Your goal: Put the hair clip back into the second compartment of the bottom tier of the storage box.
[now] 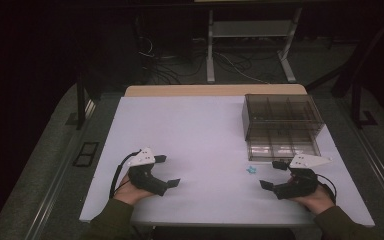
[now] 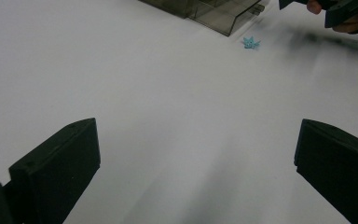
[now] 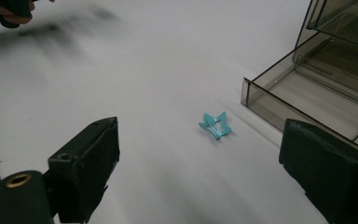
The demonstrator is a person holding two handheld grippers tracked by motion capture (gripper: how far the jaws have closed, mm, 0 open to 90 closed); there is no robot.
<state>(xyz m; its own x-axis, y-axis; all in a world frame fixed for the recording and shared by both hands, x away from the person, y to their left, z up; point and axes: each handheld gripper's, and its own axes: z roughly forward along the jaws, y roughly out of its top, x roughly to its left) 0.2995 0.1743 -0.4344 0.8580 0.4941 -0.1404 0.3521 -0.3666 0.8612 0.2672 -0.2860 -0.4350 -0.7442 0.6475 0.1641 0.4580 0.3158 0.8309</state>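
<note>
Two wide-open, empty grippers so far: we reckon we're lining up our right gripper [image 1: 274, 175] on the little blue star clip [image 3: 215, 125], lying on the table [image 1: 190, 130] at its 10 o'clock, just beside the smoky organizer box's [image 1: 282, 122] open drawer [image 3: 307, 100], so next we ease forward and pinch it while the left gripper [image 1: 167, 171] idles.

At seven o'clock in the high view, the black left gripper [image 1: 170, 170] carries a pale grey three-cornered plate and a looping black cable. At five o'clock, the matching right gripper [image 1: 273, 174] has blocky matte jaws. Olive-green sleeves [image 1: 111, 221] cover both forearms.
</note>
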